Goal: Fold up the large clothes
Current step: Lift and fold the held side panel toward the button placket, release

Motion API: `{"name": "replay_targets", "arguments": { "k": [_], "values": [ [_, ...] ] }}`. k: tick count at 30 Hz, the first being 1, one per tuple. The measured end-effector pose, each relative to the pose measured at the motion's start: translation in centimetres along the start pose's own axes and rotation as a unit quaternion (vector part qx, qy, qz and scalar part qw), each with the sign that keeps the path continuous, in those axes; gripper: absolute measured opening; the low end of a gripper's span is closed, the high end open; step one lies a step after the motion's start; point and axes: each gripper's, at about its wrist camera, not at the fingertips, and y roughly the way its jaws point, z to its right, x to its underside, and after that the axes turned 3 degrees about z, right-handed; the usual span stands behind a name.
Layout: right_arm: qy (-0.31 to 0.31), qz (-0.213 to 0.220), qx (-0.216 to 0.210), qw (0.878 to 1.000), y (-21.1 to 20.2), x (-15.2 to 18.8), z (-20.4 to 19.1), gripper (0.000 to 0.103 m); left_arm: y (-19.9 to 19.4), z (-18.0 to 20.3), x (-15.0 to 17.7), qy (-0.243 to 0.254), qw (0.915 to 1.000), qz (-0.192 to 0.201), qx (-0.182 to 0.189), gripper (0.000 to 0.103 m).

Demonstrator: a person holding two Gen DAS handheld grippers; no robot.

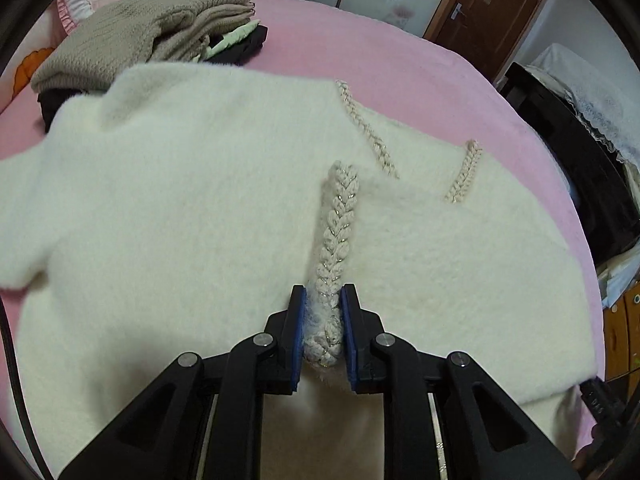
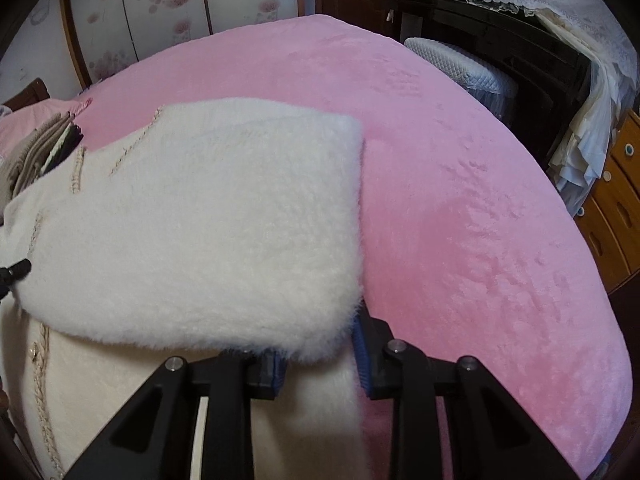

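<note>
A white fluffy cardigan (image 1: 180, 200) with braided trim lies spread on the pink bed (image 2: 460, 200). My left gripper (image 1: 323, 294) is shut on the cardigan's braided front edge (image 1: 338, 216), which runs up between the blue pads. In the right wrist view a flap of the same cardigan (image 2: 208, 220) is folded over onto the body. My right gripper (image 2: 318, 340) is shut on the flap's lower right corner. Fur covers its left fingertip. A black tip (image 2: 18, 270) shows at that view's left edge.
Folded clothes topped by a beige knit (image 1: 132, 36) are stacked at the cardigan's far left. Bare pink bedding stretches to the right of the flap. Dark furniture under lace cloth (image 2: 500, 40) and a wooden drawer chest (image 2: 616, 200) stand beyond the bed's right edge.
</note>
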Motion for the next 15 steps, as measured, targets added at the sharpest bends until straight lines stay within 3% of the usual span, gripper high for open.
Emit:
{"name": "replay_targets", "arguments": {
  "k": [3, 5, 7, 9, 12, 15],
  "values": [
    [0.006, -0.012, -0.015, 1.000, -0.9, 0.2, 0.8, 0.028, -0.3, -0.2, 0.1, 0.002, 0.9999, -0.001, 0.011, 0.019],
    [0.009, -0.014, -0.034, 0.999, -2.2, 0.7, 1.1, 0.029, -0.6, -0.9, 0.3, -0.001, 0.9995, -0.012, 0.030, 0.031],
    [0.002, -0.014, -0.058, 0.998, -3.5, 0.8, 1.5, 0.030, -1.1, -1.5, 0.1, -0.006, 0.9984, -0.016, 0.055, 0.052],
    [-0.010, -0.015, -0.083, 0.996, -5.0, 0.8, 1.9, 0.031, -1.9, -1.9, -0.5, -0.008, 0.9973, -0.008, 0.072, 0.063],
    [-0.013, 0.009, -0.131, 0.991, -8.0, 0.0, 3.3, 0.036, -1.7, -1.4, -1.9, 0.002, 0.9954, -0.019, 0.093, 0.067],
    [0.005, 0.031, -0.127, 0.991, -9.3, -1.7, 4.9, 0.046, 0.1, -0.7, -3.2, 0.018, 0.9959, -0.040, 0.079, 0.067]
  ]
}}
